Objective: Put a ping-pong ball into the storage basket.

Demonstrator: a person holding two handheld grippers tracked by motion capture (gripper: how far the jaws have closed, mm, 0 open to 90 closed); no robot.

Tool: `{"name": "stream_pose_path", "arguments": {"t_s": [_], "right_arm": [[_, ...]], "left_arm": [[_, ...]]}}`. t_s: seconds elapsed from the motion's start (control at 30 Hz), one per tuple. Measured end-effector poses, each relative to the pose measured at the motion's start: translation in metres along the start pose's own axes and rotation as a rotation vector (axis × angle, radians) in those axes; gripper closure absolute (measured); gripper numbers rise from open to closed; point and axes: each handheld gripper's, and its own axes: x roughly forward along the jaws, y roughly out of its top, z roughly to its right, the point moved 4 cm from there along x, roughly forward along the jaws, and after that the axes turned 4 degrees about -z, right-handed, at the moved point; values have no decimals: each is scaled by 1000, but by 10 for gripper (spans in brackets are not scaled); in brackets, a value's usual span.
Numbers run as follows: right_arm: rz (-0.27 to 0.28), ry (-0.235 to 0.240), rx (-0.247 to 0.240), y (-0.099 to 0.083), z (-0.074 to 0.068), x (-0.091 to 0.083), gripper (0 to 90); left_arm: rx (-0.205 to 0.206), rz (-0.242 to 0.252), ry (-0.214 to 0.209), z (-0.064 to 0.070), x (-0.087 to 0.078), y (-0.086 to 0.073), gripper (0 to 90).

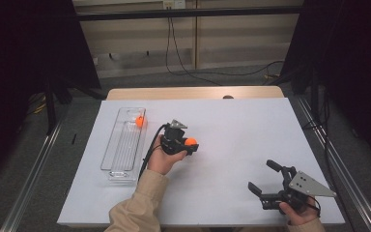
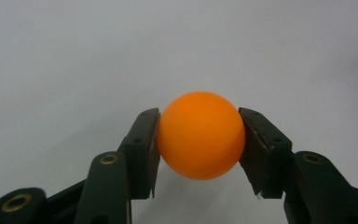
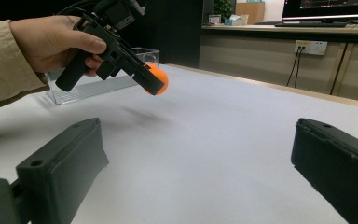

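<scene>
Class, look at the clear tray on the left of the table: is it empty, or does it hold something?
Not empty. The clear tray holds one orange ball near its far end; the rest looks bare.

Left gripper [image 2: 200,140] cut off at bottom edge in left gripper view; body out of frame. Orange ball [image 2: 200,134] sides covered by pads where clamped. Same ball half hidden behind jaw in right gripper view. Right gripper [image 3: 196,172] jaws cropped at bottom and right edges there. Second orange ball [image 1: 139,121] inside clear tray [image 1: 123,145]: too small to tell whether touching wall. Tray far end hidden behind left hand [image 3: 58,39]. Right hand [image 1: 297,212] cut by bottom edge in high view.
</scene>
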Motion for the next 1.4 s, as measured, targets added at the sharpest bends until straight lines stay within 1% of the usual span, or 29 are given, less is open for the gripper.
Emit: {"name": "stream_pose_path", "arguments": {"t_s": [0.07, 0.1, 0.13, 0.23, 0.37, 0.43, 0.67, 0.9, 0.97, 1.07, 1.13, 1.17, 1.23, 1.4], "right_arm": [[1, 0, -1, 0, 0, 0, 19], [0, 1, -1, 0, 0, 0, 19], [0, 1, 0, 0, 0, 0, 18], [1, 1, -1, 0, 0, 0, 19], [-1, 2, 0, 0, -1, 0, 19], [-1, 2, 0, 0, -1, 0, 19], [1, 2, -4, 1, -1, 0, 19], [0, 2, -2, 0, 0, 0, 20], [0, 2, -2, 0, 0, 0, 20], [2, 2, -2, 1, 0, 0, 20], [1, 3, -2, 0, 0, 0, 20], [1, 2, -2, 0, 0, 0, 20], [1, 3, -3, 0, 0, 0, 20], [2, 3, -4, 1, -1, 0, 20]], "left_arm": [[1, -1, 0, -1, -1, 0, 509], [-8, 11, -1, -1, -3, 0, 509], [-9, 12, 1, -2, -4, 1, 509], [-10, 6, -2, -4, -7, 0, 509], [-23, 14, 3, -7, -8, 0, 509], [-16, 10, 9, -8, -10, 0, 509], [-29, 18, 18, -11, -13, 0, 509], [-31, 23, 24, -14, -17, 0, 509], [-28, 17, 26, -15, -19, 0, 509], [-40, 30, 26, -16, -21, 1, 509], [-39, 34, 27, -17, -22, 1, 509], [-43, 31, 26, -17, -22, 1, 509], [-35, 25, 25, -18, -23, 0, 509], [-49, 37, 22, -18, -25, 1, 509]]}}
